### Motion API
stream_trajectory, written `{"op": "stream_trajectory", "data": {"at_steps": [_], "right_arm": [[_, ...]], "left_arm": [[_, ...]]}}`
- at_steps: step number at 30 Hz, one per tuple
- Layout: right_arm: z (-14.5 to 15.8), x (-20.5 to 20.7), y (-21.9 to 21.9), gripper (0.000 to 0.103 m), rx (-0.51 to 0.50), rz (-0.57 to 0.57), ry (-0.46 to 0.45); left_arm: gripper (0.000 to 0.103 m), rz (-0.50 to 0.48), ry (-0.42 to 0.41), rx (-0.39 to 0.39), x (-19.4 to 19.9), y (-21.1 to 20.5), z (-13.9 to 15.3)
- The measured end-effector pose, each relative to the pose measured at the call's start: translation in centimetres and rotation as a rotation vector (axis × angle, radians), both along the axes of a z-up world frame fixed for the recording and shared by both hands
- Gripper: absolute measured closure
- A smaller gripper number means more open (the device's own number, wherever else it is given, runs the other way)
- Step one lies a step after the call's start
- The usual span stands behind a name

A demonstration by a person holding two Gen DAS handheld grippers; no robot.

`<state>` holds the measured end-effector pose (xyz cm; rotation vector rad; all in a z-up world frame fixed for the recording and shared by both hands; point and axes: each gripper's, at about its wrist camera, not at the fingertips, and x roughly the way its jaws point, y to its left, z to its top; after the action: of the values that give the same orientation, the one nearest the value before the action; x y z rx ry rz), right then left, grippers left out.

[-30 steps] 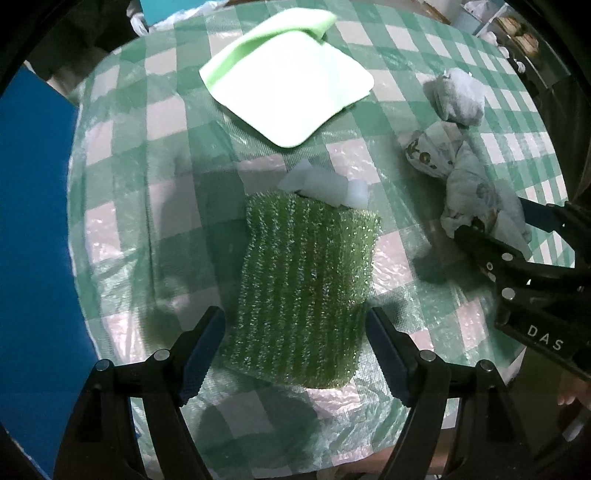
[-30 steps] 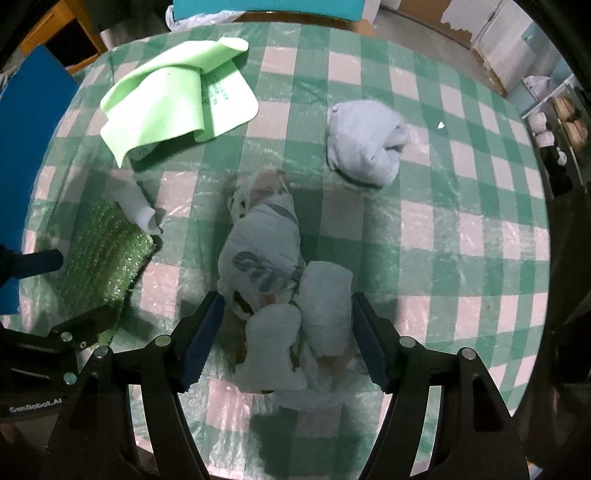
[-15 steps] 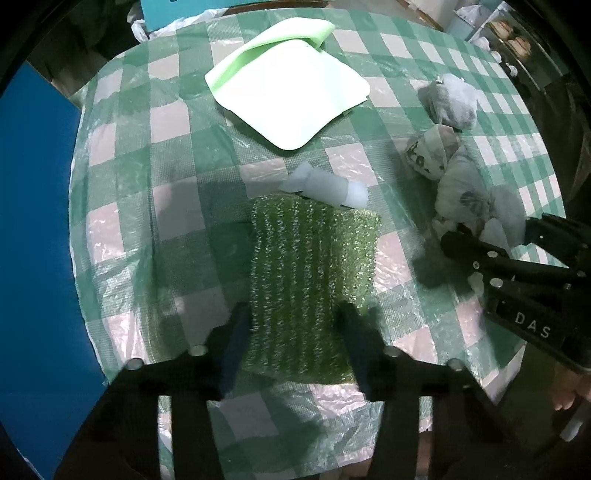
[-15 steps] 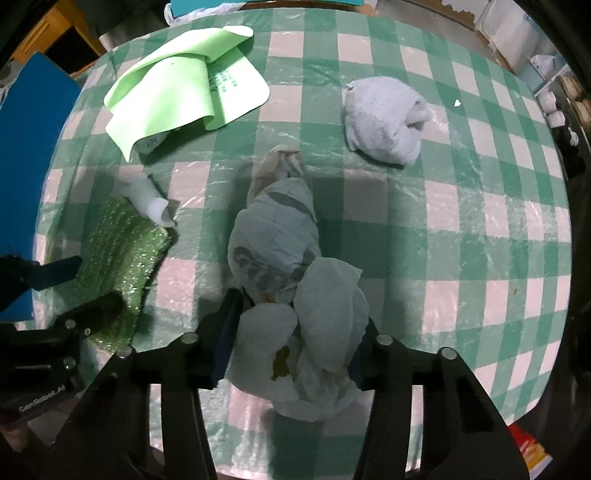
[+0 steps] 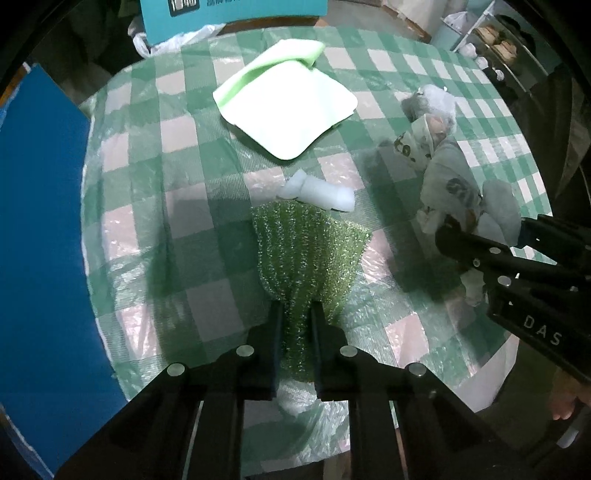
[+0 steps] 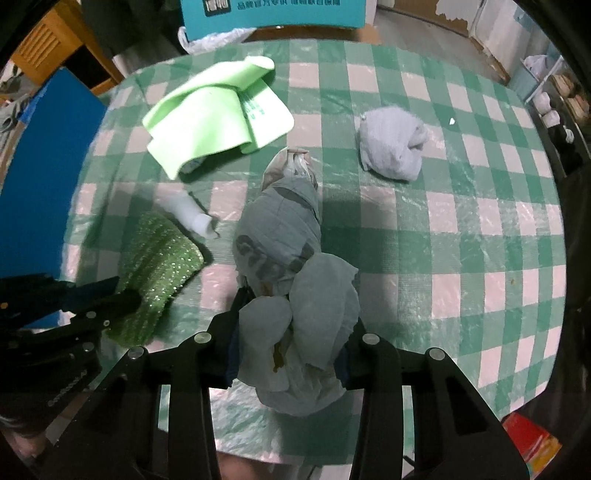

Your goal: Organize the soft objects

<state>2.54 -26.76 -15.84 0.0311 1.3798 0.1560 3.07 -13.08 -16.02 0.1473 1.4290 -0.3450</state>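
Note:
My left gripper is shut on the near end of a glittery green knitted cloth, which bunches between the fingers and fans out beyond; the cloth also shows in the right wrist view. My right gripper is shut on a pale patterned cloth bundle, also in the left wrist view. A small white roll lies at the green cloth's far edge. A light green folded cloth lies farther back. A grey balled cloth sits at the far right.
All lie on a round table with a green-and-white checked plastic cover. A blue panel stands along the left edge. A teal box stands beyond the far edge. A red object sits below the table at lower right.
Both grippers went from wide open to shut: the left closed on the green knitted cloth, pinching its near end; the right closed on the patterned bundle. Both views have risen slightly.

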Motion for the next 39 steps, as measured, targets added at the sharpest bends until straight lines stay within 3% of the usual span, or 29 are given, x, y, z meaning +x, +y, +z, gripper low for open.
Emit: {"op": "stream_trajectory", "data": {"at_steps": [23, 39], "right_arm": [[8.9, -2.2, 0.5, 0.064, 0.06, 0.002, -0.176], [11.9, -1.7, 3.0, 0.064, 0.085, 0.045, -0.243]], "left_arm": [[0.09, -0.01, -0.218, 0.041, -2.3, 1.9, 8.0], [0.09, 0.014, -0.314, 0.059, -2.7, 3.8, 10.8]]}}
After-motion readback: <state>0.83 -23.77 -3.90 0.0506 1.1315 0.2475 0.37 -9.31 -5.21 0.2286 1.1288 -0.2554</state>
